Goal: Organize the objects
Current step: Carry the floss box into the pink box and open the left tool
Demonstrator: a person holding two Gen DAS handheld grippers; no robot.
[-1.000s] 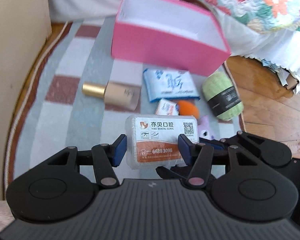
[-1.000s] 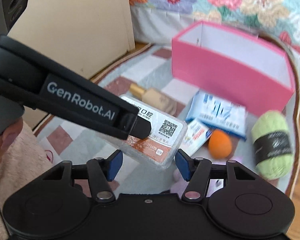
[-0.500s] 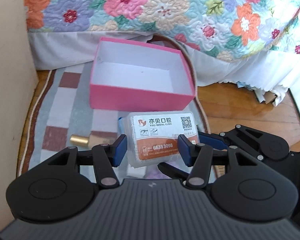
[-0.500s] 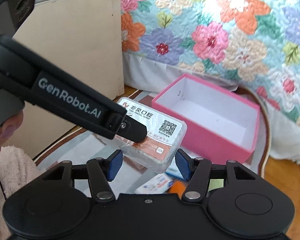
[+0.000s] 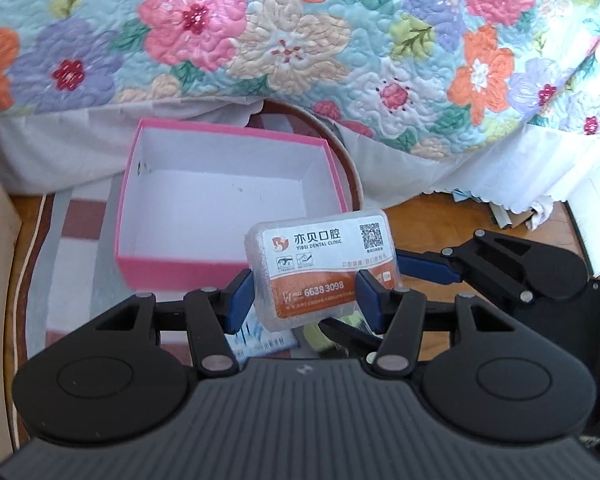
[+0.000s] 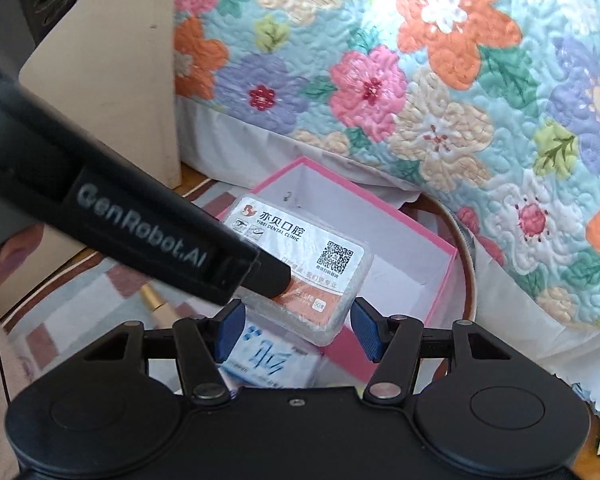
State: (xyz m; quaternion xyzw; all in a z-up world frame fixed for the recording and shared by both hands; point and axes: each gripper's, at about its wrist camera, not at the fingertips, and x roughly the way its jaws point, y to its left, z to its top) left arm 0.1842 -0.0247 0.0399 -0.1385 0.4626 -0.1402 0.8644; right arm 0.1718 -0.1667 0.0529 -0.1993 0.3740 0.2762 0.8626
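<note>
We pinch a clear dental-clinic box [image 5: 320, 270] between our left gripper [image 5: 306, 300] and right gripper [image 6: 296, 326], both partly closed, above a pink box [image 5: 172, 268] on a striped rug [image 5: 76, 264] beside a floral quilt [image 5: 300, 40].

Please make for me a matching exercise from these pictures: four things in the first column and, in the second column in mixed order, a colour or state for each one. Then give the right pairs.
Things
1. case
2. pink box
3. pack
4. bottle

Colours or states
A. gold cap, lying on the rug
B. open top, white inside, nothing seen in it
C. between the pads of the left gripper, lifted off the rug
D. blue print on white, lying flat on the rug

Pairs: 1-C, 2-B, 3-D, 4-A
</note>
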